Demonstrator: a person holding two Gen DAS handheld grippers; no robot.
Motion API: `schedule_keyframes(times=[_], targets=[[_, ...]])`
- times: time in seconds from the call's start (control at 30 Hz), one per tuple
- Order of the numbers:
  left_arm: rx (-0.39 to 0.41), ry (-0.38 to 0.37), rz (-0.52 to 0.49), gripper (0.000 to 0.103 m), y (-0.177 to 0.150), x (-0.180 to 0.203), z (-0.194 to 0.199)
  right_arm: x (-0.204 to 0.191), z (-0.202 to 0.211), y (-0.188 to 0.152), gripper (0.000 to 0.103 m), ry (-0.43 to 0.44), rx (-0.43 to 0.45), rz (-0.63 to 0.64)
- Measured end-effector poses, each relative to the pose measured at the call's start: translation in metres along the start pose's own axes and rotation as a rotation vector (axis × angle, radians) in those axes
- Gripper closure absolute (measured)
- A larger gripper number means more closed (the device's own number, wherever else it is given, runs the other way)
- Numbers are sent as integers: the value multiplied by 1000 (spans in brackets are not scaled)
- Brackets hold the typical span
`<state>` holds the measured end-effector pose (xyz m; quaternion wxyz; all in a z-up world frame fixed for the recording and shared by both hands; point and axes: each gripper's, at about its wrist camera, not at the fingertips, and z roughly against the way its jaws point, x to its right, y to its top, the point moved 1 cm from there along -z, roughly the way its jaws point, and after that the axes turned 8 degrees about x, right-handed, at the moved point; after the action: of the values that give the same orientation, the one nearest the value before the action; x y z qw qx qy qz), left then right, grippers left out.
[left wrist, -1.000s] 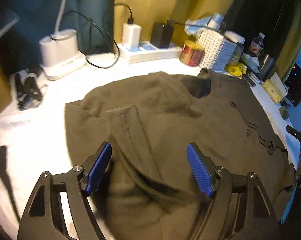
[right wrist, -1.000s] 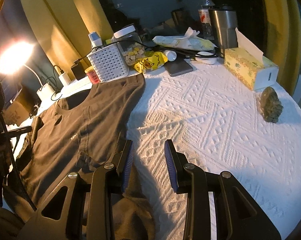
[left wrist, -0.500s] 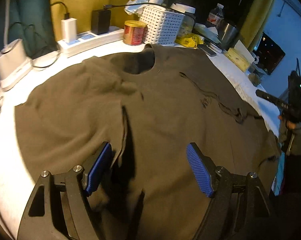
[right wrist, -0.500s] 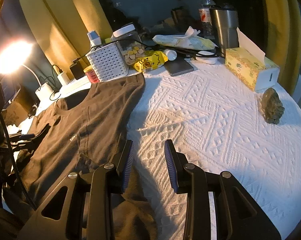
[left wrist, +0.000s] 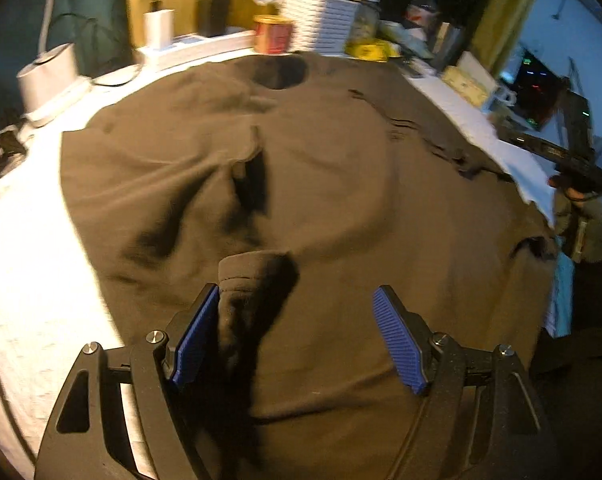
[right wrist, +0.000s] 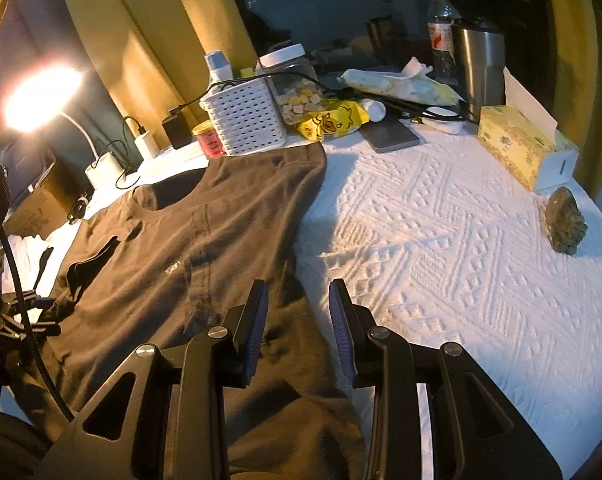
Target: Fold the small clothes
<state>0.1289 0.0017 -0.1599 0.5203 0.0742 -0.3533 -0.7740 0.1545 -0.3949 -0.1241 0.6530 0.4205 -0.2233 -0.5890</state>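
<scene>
Left hand-held gripper (left wrist: pixel 295 340) gapes over the shirt (left wrist: pixel 341 184); only the right view shows the right hand-held gripper (right wrist: pixel 297 320), part-open, empty.

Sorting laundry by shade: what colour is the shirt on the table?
Dark olive-brown shirt, plain; clearest in the right wrist view.

The brown shirt (right wrist: pixel 205 248) is soft matt cloth, seemingly fleecy. The surface (right wrist: pixel 441 240) wears a white embossed textile. Both claws carry ribbed blue pads (left wrist: pixel 397 340) on matt black plastic.
</scene>
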Motion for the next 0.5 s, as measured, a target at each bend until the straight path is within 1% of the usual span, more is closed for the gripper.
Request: schedule_keyframes(times=[0.1, 0.13, 0.2, 0.27, 0.37, 0.5], targets=[[-24, -89, -39, 26, -4, 17, -1, -3, 4, -1, 69, -7, 1, 3], [-33, -95, -51, 26, -5, 19, -1, -4, 5, -1, 69, -8, 2, 4], [-32, -84, -54, 26, -4, 19, 2, -4, 10, -3, 69, -16, 3, 5], [4, -70, -37, 26, 1, 14, 9, -3, 12, -5, 69, -24, 1, 3], [69, 0, -37, 26, 11, 6, 18, -1, 16, -9, 69, -32, -2, -1], [119, 54, -23, 26, 25, -9, 10, 2, 17, -12, 69, -37, -7, -7]])
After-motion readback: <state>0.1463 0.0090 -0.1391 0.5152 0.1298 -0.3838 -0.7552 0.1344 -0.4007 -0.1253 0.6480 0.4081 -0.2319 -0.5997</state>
